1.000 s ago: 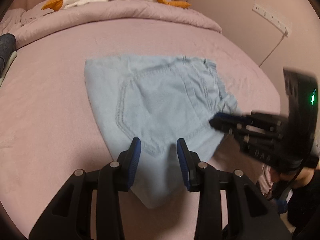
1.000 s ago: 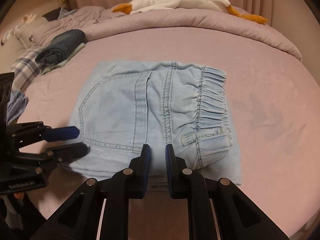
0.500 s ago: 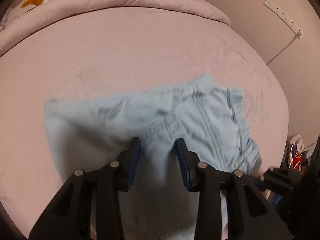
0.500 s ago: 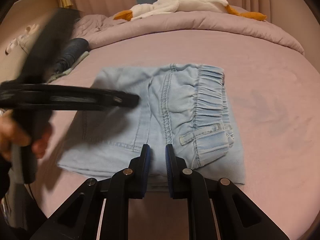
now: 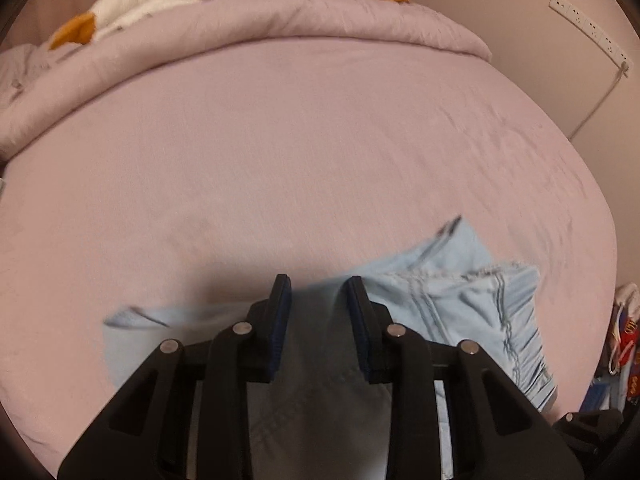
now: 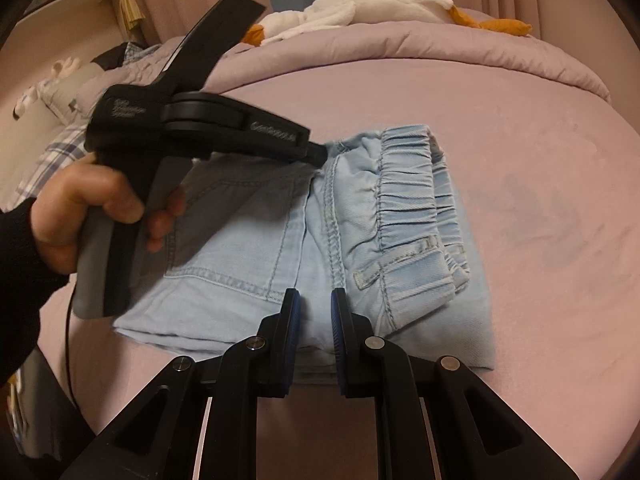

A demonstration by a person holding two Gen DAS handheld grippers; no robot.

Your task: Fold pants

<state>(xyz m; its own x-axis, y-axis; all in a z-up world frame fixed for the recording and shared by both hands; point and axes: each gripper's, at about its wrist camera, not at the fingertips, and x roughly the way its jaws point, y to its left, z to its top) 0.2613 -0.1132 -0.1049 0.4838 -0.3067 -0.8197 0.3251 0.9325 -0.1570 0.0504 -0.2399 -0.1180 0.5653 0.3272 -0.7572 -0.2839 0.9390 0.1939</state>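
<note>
While folded pants [image 6: 280, 248] lie mid-bed [image 6: 540, 160] — bare sheet rings them.

One folded pants [image 6: 280, 248], two claws [image 6: 313, 312] [image 5: 318, 300], one plush goose [image 6: 372, 4]

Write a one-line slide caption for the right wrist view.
Left tool reaches over folded light-blue pants on a pink bed; right tool at their near edge.
</note>
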